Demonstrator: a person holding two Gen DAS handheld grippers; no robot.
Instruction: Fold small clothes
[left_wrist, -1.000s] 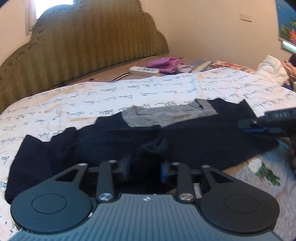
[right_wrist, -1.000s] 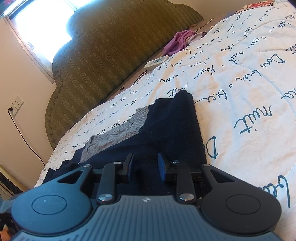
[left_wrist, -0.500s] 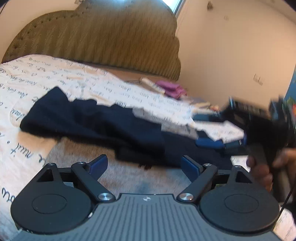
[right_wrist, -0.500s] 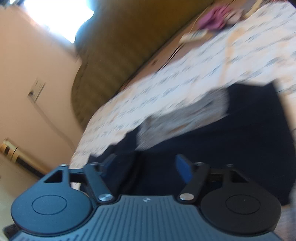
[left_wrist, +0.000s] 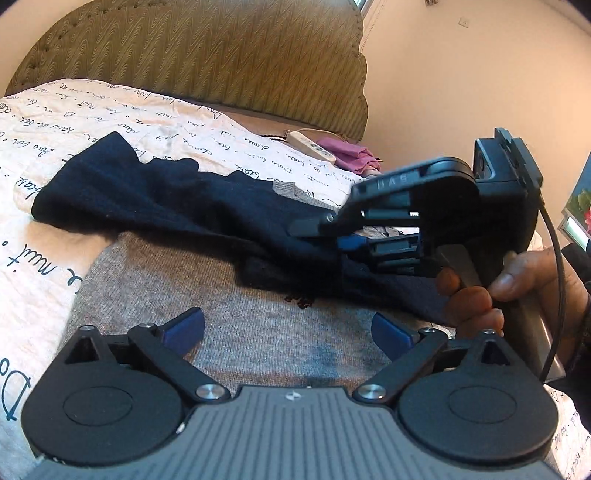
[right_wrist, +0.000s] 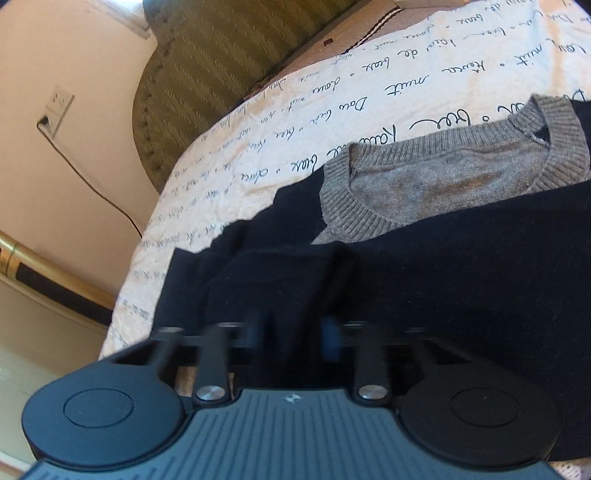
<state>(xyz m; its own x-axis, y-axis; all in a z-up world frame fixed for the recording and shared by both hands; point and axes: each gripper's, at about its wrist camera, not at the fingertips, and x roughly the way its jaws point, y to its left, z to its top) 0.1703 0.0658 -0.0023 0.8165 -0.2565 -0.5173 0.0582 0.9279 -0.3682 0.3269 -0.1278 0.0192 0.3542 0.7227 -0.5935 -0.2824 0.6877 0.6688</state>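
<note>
Since a second ago the left gripper (left_wrist: 288, 330) has been opened: its jaws, then pinched on dark cloth, are now spread wide with nothing between them, over the grey body of the sweater (left_wrist: 236, 317).

In the left wrist view, the sweater is seen spread on the bed (left_wrist: 33, 258), toward its near edge, and a navy sleeve (left_wrist: 155, 199) is laid across the grey knit toward the left edge. The right gripper (left_wrist: 332, 230) is brought in from the right, its jaws closed on the navy fabric, so a fold, it seems, is being carried over by that hand (left_wrist: 509, 280) alone while the left is freed for a new hold.

In the right wrist view, the fingers (right_wrist: 330, 341) are blurred but drawn nearly together, with navy cloth bunched between them. The grey collar (right_wrist: 436, 173) is shown beyond, facing the headboard (right_wrist: 221, 59), so the garment is held at its lower half, probably to be doubled toward the neck.
</note>
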